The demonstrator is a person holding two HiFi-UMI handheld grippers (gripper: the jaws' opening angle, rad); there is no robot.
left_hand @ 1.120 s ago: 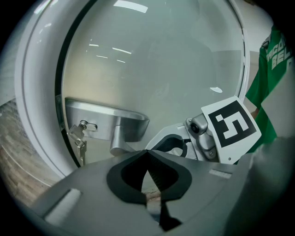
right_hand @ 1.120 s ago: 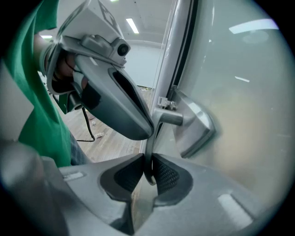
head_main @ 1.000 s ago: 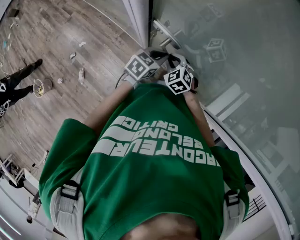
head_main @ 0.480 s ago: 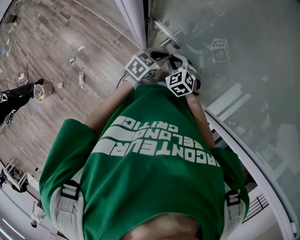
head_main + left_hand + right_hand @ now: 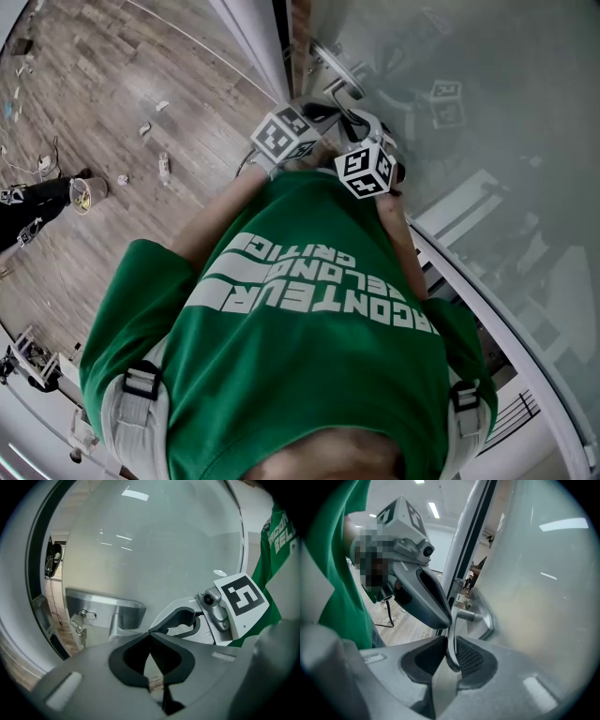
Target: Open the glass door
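Note:
The glass door (image 5: 487,112) fills the right of the head view, with its silver lever handle (image 5: 339,82) near the white frame (image 5: 253,47). My right gripper (image 5: 354,120) has the lever (image 5: 451,641) between its pads, which still touch it; its jaws have just been opening. My left gripper (image 5: 323,111) is shut with nothing in it, its tip (image 5: 447,619) right beside the lever, close to the right gripper (image 5: 161,627). The left gripper view shows its own tips (image 5: 150,633) meeting, the handle plate (image 5: 105,607) and hanging keys (image 5: 78,623).
The person's green shirt (image 5: 309,309) covers the middle of the head view. Left of the door is wooden floor (image 5: 141,84) with small litter, a cup (image 5: 82,192) and a person in black (image 5: 28,202). A railing (image 5: 511,412) runs at the lower right.
The right gripper's cube has drifted slightly right and down in the head view. A brown strip now shows at the door's edge. The person in black has moved towards the left edge.

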